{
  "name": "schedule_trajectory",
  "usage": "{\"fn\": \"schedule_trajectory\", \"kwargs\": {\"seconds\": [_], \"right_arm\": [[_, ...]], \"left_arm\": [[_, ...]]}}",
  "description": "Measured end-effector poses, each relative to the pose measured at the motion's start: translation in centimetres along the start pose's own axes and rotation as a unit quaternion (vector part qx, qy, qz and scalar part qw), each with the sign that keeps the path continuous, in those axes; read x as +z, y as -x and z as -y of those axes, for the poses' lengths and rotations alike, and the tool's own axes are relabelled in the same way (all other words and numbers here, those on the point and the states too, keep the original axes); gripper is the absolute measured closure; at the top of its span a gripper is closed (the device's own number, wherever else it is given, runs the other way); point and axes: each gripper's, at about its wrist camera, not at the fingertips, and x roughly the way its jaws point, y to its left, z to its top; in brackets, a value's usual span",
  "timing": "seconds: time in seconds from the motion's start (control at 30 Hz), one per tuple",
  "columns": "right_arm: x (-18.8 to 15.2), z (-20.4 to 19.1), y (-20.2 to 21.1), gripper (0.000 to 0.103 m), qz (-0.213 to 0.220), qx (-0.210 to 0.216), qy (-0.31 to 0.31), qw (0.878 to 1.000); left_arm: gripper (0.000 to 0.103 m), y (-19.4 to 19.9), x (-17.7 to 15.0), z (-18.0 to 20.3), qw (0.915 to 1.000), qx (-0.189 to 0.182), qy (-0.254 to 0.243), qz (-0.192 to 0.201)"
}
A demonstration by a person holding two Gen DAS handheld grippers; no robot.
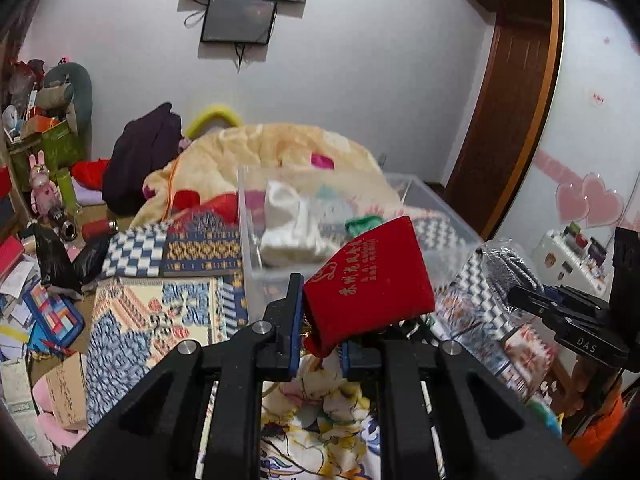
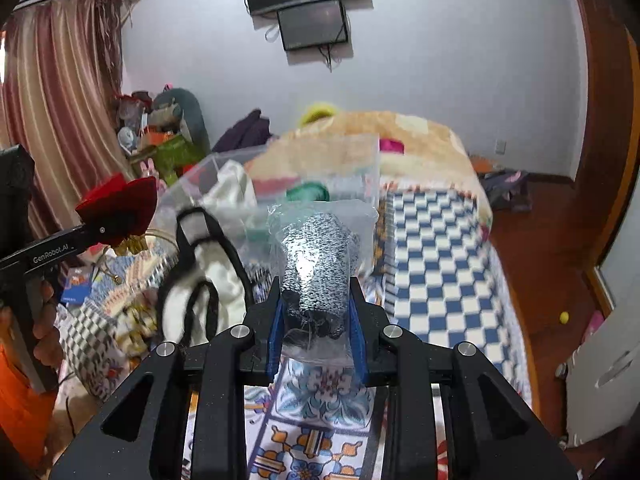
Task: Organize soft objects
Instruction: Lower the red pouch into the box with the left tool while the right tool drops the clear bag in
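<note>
- Now the left gripper (image 1: 320, 322) is clamped on a red pouch (image 1: 370, 276), which sticks up and right past its fingers
- Ahead of those fingers sits a clear bin (image 1: 256, 256) holding white cloth (image 1: 294, 228)
- Right gripper (image 2: 316, 312) pinches a bagged grey roll (image 2: 316, 264) between its fingers, with the bin (image 2: 374, 176) just beyond the fingertips

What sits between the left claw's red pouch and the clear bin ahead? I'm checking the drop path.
Nothing solid: in the left wrist view the red pouch, pinched in the left claw, already overlaps the clear bin at its near wall, with only air between.
</note>
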Motion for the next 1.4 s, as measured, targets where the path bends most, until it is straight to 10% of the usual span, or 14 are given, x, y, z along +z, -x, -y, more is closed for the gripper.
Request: {"fn": "schedule_trajectory", "kwargs": {"seconds": [0.53, 1.2, 1.4], "right_arm": [[6.2, -2.4, -1.9, 0.077, 0.060, 0.008, 0.025, 0.998], [5.8, -2.6, -11.7, 0.077, -0.058, 0.014, 0.024, 0.998], [5.5, -2.8, -11.9, 0.074, -0.078, 0.009, 0.034, 0.996]], "left_arm": [[0.089, -0.8, 7.1, -0.1, 0.9988, 0.009, -0.006, 0.048], [0.089, -11.8, 5.5, -0.9, 0.9972, 0.049, -0.011, -0.056], [0.056, -12.1, 5.3, -1.0, 0.9971, 0.044, -0.010, -0.062]]}}
